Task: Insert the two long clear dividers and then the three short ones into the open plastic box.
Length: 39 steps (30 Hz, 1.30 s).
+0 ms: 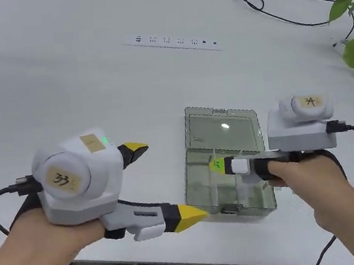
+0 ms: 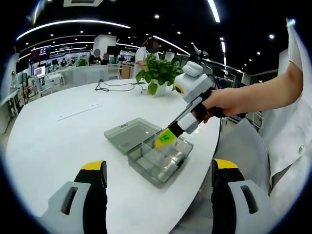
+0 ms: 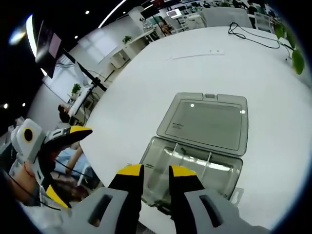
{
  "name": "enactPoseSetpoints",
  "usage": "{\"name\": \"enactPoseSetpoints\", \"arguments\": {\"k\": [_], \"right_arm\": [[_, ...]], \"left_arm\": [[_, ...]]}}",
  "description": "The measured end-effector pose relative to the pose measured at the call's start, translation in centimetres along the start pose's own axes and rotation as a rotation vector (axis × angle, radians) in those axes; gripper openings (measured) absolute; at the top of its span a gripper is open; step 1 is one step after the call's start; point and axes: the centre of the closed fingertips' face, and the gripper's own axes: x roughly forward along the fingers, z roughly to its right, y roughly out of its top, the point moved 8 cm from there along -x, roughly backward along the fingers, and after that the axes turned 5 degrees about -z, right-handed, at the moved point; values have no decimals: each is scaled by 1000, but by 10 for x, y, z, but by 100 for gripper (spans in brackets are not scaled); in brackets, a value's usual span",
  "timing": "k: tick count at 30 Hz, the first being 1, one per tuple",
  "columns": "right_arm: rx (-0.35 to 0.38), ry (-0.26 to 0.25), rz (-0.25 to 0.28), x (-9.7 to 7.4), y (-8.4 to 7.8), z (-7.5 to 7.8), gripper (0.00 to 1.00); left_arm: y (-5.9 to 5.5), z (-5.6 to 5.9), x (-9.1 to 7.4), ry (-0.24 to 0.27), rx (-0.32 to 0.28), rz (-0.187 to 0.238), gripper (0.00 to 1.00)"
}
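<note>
overhead, power strip (image 1: pixel 173 42) beyond box (image 1: pixel 223 129)

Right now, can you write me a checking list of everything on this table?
Surface: large white tabletop.
Job's things: clear grey plastic box, lid open flat; clear dividers inside.
Clutter: white power strip; green leafy plant.
Grippers: left gripper beside box, fingers wide open; right gripper over box, fingers close together, grip unclear.
Cables: black cable looped at far edge.
Surroundings: office with ceiling lights; people far off.
</note>
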Motion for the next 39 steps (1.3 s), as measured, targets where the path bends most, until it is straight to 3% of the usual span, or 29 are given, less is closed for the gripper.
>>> {"name": "enactPoseSetpoints", "arguments": {"k": [6, 8, 9, 10, 12, 18, 21, 24, 31, 39], "right_arm": [[-74, 40, 41, -25, 8, 3, 25], [-128, 66, 63, -34, 11, 5, 27], [-134, 61, 56, -37, 10, 6, 28], [-208, 69, 81, -42, 13, 8, 29], [-215, 59, 63, -51, 10, 11, 32], [-281, 81, 90, -72, 8, 21, 36], [-359, 69, 94, -80, 7, 28, 38], [-422, 66, 72, -87, 1, 31, 42], [-577, 39, -41, -99, -14, 51, 58], [-728, 17, -170, -94, -29, 72, 62]], "left_arm": [[1, 3, -5, 35, -12, 10, 91], [2, 5, -5, 38, -11, 14, 91], [1, 5, -5, 39, -12, 15, 91], [1, 6, -5, 37, -12, 18, 92], [0, 6, -4, 35, -16, 24, 92], [0, 8, -1, 18, -5, 12, 92], [1, 6, 0, 7, -2, 19, 92], [3, 5, 0, 0, 4, 26, 92], [3, -1, 1, -12, 13, 26, 93], [4, -3, 1, -12, 12, 24, 93]]}}
